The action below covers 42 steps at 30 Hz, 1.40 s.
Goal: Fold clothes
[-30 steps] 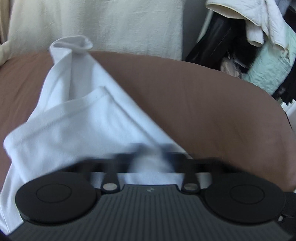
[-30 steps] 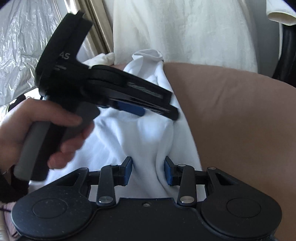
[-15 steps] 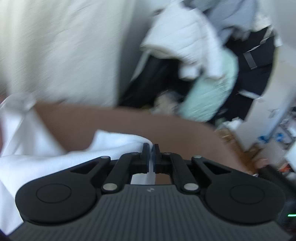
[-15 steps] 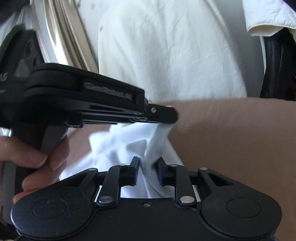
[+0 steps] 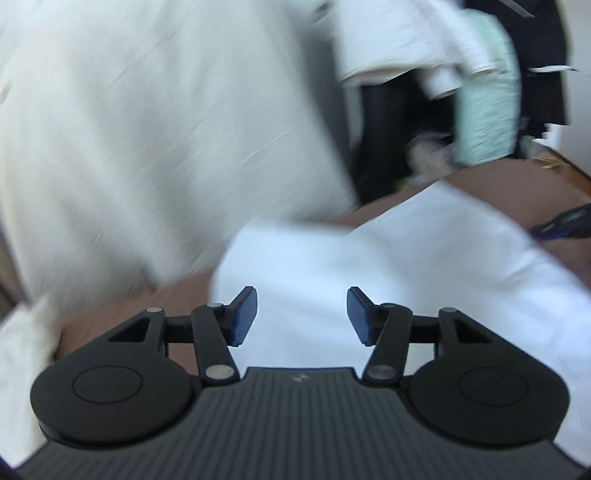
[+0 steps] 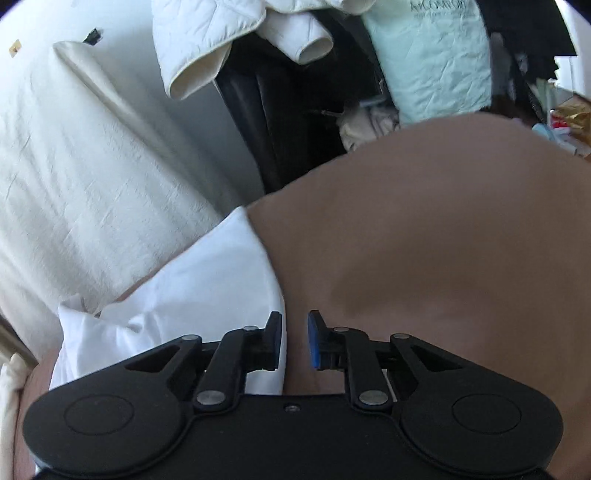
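Observation:
A white garment [image 5: 388, 266] lies folded on the brown surface [image 5: 495, 184]. My left gripper [image 5: 301, 317] hovers over it, its jaws opening; the cloth shows through the gap from below, and neither pad presses on it. In the right wrist view the same white garment [image 6: 207, 280] lies at the left, and its right edge runs under my right gripper [image 6: 294, 341]. The right jaws stand a narrow gap apart and are opening, with mostly bare brown surface [image 6: 424, 240] between them. The right gripper's tip [image 5: 565, 225] shows at the left view's right edge.
A cream sheet or pillow [image 6: 74, 166] rises just behind the garment. Behind the surface stand a black chair [image 6: 280, 110], a white quilted jacket [image 6: 229, 33] and a mint-green bag [image 6: 432, 62]. Small clutter [image 6: 569, 125] lies at the far right.
My left gripper let go of the cloth corner, opened and rose. My right gripper released the pinched fold and swung right; the hand and left gripper left its view.

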Available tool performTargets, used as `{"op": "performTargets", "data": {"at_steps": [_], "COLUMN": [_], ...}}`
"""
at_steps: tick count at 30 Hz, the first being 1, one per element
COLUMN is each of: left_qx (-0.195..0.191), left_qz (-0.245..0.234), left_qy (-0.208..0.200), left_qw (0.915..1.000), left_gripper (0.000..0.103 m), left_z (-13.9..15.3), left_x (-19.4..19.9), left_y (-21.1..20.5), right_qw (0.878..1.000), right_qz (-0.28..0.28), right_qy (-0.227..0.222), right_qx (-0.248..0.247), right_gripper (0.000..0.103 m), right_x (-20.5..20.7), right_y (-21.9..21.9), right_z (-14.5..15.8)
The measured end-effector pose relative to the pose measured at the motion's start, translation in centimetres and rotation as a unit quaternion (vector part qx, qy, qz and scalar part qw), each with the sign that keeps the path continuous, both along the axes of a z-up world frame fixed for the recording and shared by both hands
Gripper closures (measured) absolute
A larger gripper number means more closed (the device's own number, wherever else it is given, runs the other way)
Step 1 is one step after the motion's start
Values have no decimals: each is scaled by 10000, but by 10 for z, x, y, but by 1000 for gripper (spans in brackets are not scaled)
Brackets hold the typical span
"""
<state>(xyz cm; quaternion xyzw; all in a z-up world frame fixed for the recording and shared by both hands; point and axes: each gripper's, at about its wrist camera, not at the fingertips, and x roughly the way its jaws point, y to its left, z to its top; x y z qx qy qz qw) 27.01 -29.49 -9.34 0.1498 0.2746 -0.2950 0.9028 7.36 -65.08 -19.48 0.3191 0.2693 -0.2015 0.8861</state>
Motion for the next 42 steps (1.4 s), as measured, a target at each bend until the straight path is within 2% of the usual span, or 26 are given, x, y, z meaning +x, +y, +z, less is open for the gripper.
{"op": "performTargets", "data": {"at_steps": [2, 4, 6, 7, 10, 11, 13, 15, 17, 19, 20, 22, 26, 28, 29, 30, 31, 32, 33, 35, 36, 37, 38, 40, 41, 42], "left_qx": [-436, -1005, -1339, -1427, -1394, -1403, -1561, -1646, -1454, -1212, -1251, -1329, -2016, -2264, -2393, -2424, -2454, -2254, -2045, -1605, -1675, -1790, -2016, -2195, -2091, -1983], "left_qz": [253, 475, 606, 607, 689, 687, 644, 329, 184, 339, 473, 742, 1102, 1149, 1134, 1021, 909, 719, 526, 136, 55, 78, 141, 349, 567, 785], "left_qy": [581, 1277, 1727, 1836, 1819, 1861, 2124, 2391, 2207, 2130, 2196, 2327, 2547, 2617, 2648, 2792, 2935, 2449, 1950, 934, 306, -274, -666, -1353, -1566, -1777], "left_qw": [9970, 9856, 9739, 9707, 9709, 9700, 9625, 9564, 9643, 9689, 9664, 9605, 9393, 9312, 9272, 9235, 9194, 9402, 9578, 9825, 9854, 9834, 9771, 9655, 9636, 9607], "left_gripper": [50, 50, 50, 50, 50, 50, 50, 50, 48, 39, 34, 32, 17, 23, 60, 99, 99, 99, 100, 100, 100, 100, 99, 99, 99, 98], "left_z": [-13, -26, -35, -39, -49, -54, -63, -74, -77, -83, -88, -100, -107, -108, -108, -107, -106, -93, -79, -52, -37, -23, -11, 3, 2, 1], "left_x": [31, 65, 98, 112, 141, 145, 161, 175, 179, 185, 189, 198, 205, 205, 204, 201, 198, 183, 167, 136, 117, 100, 87, 67, 67, 66], "left_y": [33, 63, 75, 79, 75, 73, 61, 52, 40, 30, 29, 26, 23, 26, 28, 27, 26, 21, 17, 8, 12, 19, 28, 41, 42, 43], "right_qw": [9994, 9965, 9958, 9961, 9918, 9904, 9878, 9836, 9798, 9776, 9765, 9777, 9788, 9758, 9762, 9765, 9777, 9777, 9771, 9627, 9517, 9391, 9241, 8961, 8853, 8817], "right_qz": [147, 288, 564, 719, 1015, 1078, 1241, 1398, 1511, 1564, 1554, 1455, 1406, 1446, 1418, 1390, 1377, 1362, 1345, 1273, 1156, 1020, 880, 559, 390, 291], "right_qy": [-230, -592, -601, -492, -323, -283, -26, 196, 299, 391, 462, 528, 653, 772, 703, 634, 527, 419, 316, 103, -51, -226, -400, -788, -972, -1038], "right_qx": [226, 515, 403, 169, -710, -824, -941, -1127, -1273, -1357, -1416, -1417, -1338, -1447, -1483, -1520, -1496, -1542, -1619, -2387, -2844, -3274, -3696, -4332, -4531, -4594], "right_gripper": [68, 60, 59, 59, 49, 48, 48, 48, 43, 42, 42, 42, 39, 39, 40, 48, 80, 90, 91, 93, 93, 93, 93, 93, 93, 93], "right_x": [-2, 2, 15, 23, 41, 47, 65, 78, 87, 93, 98, 106, 126, 136, 136, 137, 136, 133, 129, 117, 109, 100, 92, 77, 72, 72], "right_y": [-2, -5, -7, -8, -2, -3, -11, -11, -11, -11, -12, -16, -20, -15, -13, -10, -9, -7, -5, 7, 16, 24, 33, 44, 47, 45], "right_z": [1, 3, 14, 19, 32, 32, 34, 37, 36, 32, 28, 18, -5, -13, -15, -16, -16, -14, -12, -2, 5, 12, 19, 32, 37, 40]}}
